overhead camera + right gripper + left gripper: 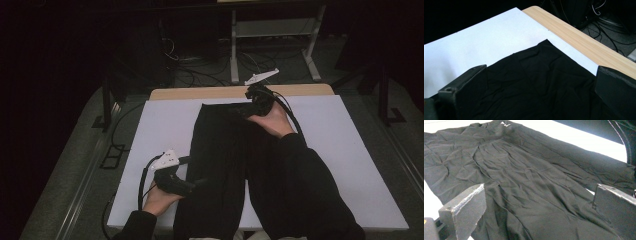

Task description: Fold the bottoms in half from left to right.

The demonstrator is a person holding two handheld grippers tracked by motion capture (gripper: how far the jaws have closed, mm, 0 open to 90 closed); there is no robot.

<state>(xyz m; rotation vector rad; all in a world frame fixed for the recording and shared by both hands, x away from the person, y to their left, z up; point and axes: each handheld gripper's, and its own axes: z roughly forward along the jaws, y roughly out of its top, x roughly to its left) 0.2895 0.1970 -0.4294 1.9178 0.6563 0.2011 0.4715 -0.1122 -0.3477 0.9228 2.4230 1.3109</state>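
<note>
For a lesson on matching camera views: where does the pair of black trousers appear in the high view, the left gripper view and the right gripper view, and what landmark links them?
High view: the black trousers lie down the middle of the table, legs toward the person.
Left gripper view: they spread across most of the picture, beyond the open jaws.
Right gripper view: their far end covers the lower centre, between the open jaws.
Shared landmark: the white sheet under the trousers.

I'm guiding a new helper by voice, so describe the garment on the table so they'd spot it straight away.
Find the white sheet covering the table; lying lengthwise down its middle is a pair of black trousers, two legs running toward the person and the waist at the far wooden edge. The right gripper sits at that waist, the left gripper by one leg. It is the sole dark, wrinkled fabric there.
</note>
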